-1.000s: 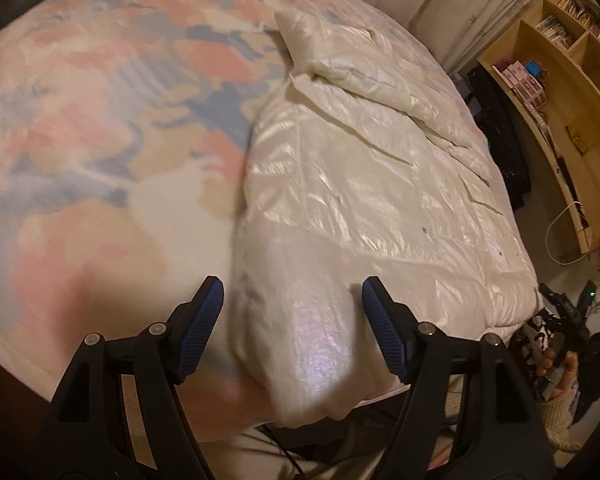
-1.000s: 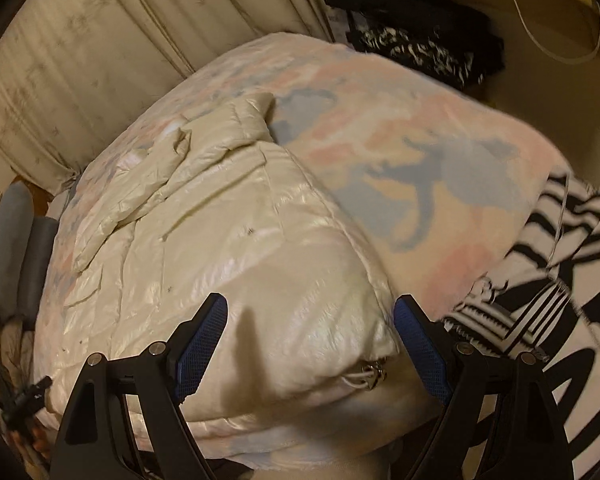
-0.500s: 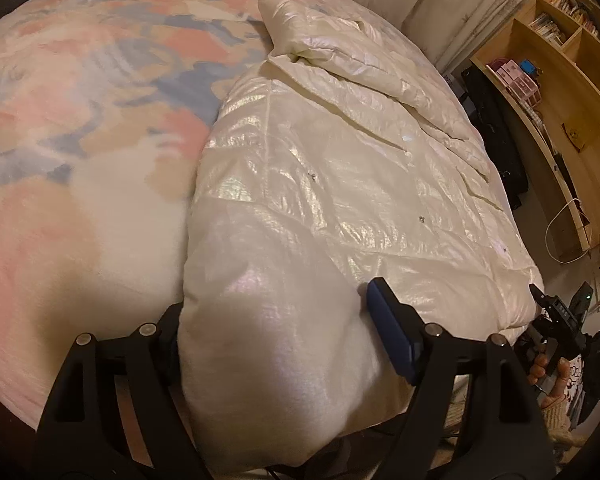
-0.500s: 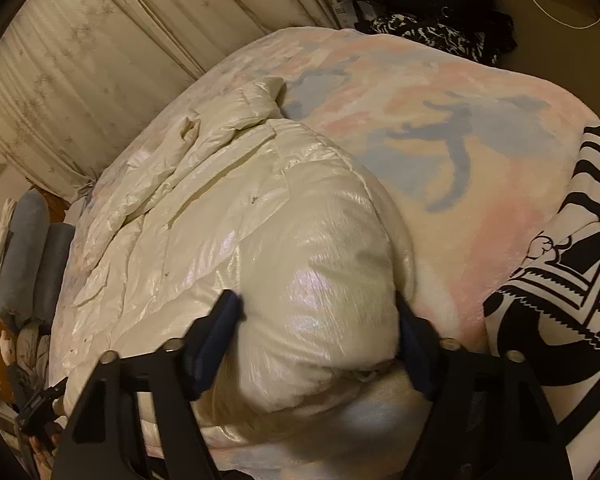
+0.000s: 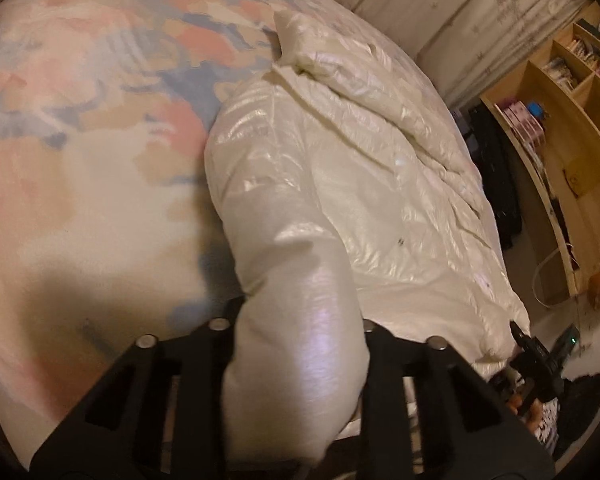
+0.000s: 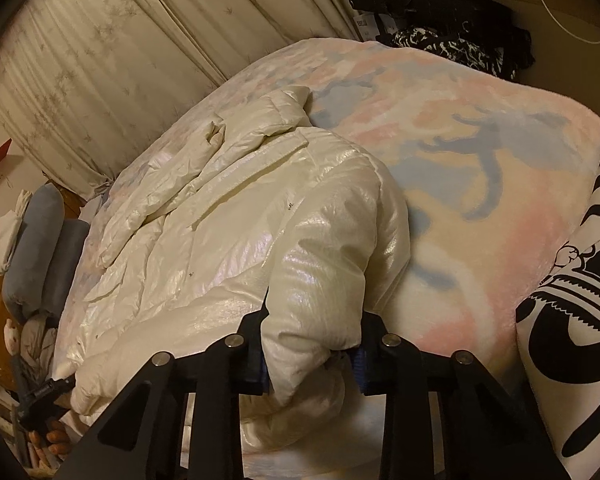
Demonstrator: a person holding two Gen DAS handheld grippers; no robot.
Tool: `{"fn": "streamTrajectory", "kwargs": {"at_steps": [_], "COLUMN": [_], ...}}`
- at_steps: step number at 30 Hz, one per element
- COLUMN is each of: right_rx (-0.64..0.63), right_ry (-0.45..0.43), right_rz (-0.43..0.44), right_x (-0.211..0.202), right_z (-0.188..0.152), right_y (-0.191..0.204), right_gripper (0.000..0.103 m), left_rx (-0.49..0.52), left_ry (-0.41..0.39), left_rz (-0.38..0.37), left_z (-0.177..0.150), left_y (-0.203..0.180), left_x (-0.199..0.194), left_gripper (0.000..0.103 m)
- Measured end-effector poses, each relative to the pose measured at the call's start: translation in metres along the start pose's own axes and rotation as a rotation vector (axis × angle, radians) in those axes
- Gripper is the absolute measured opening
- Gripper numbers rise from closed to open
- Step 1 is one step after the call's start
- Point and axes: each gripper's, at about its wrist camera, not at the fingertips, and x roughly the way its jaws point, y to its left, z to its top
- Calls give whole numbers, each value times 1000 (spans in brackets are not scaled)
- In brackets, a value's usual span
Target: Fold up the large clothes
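Left wrist view: the left claw (image 5: 300,344) sits at the bottom centre of the frame, its jaws having just closed and now pinched on a bulging fold of the white puffer jacket (image 5: 340,184). The fold swells up between the black arms and hides the pads. From there the jacket — glossy, quilted, cream-white — runs toward the upper right of the frame, lying on the bed (image 5: 80,140), whose cover is patterned in pink, blue and beige. A pale curtain (image 5: 480,8) hangs at the upper right; below it, at the right edge, stands a wooden shelf (image 5: 560,128) with books and boxes whose labels are too small to read.

Right wrist view: the right claw (image 6: 312,348) at the bottom centre has likewise just closed — it now grips another bunched edge of the jacket (image 6: 240,220), and a sliver of blue pad shows at each side of the fabric. The jacket fills the centre and left of the frame, collar end toward the upper centre. A black-and-white printed cloth (image 6: 572,320) lies on the bed at the right edge; its bold black marks do not resolve into readable letters. Grey rolled cushions (image 6: 40,240) lie at the left edge, beyond the bed. The curtain (image 6: 120,40) with a faint leaf print spans the upper left.
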Motion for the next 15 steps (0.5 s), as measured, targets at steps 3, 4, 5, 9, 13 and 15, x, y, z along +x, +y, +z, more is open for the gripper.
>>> {"fn": "streamTrajectory", "kwargs": {"at_steps": [3, 4, 5, 9, 13, 15], "right_rx": [-11, -14, -14, -24, -30, -37], "right_ry": [-21, -30, -42, -93, -130, -147], "right_rz": [-9, -10, -6, 25, 62, 81], "right_x": [-10, -14, -18, -41, -68, -84], "right_z": [3, 4, 7, 17, 25, 28], "right_y": [5, 8, 11, 26, 43, 49], "right_gripper": [23, 22, 22, 21, 21, 21], "left_rx": [22, 21, 17, -15, -44, -54], "left_ry": [-55, -71, -79, -107, -133, -140], "left_rz": [51, 60, 59, 52, 30, 23], "left_z": [1, 2, 3, 10, 11, 9], "left_y": [-14, -19, -19, -22, -24, -21], "left_x": [-15, -21, -27, -52, -85, -106], "left_gripper": [15, 15, 14, 14, 14, 14]}}
